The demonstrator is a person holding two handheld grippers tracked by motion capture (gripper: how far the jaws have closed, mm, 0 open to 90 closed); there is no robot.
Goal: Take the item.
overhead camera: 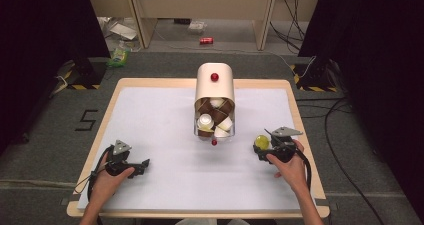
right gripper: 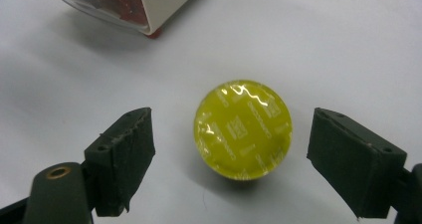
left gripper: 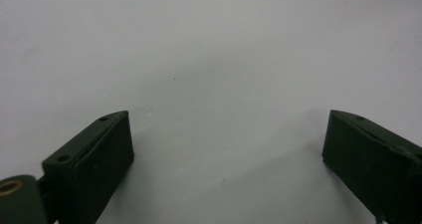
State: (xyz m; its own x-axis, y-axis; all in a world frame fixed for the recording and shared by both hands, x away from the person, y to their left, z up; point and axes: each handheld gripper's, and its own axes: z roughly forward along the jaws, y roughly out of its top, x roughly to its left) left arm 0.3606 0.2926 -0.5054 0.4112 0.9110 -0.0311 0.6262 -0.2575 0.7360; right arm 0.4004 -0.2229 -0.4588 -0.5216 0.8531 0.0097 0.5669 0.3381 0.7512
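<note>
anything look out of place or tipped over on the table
The capsule dispenser lies on its side mid-table, brown and white coffee capsules crowding its open end. One yellow capsule sits apart, foil up, between the open right gripper jaws, untouched.

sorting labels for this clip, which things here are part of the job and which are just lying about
Part of the job:
- yellow capsule, on the table between the open jaws of the right gripper, untouched
- capsule dispenser, holding brown and white capsules

Lying about:
- left gripper, open over bare table
- red can on the floor
- cables by the back wall
</note>
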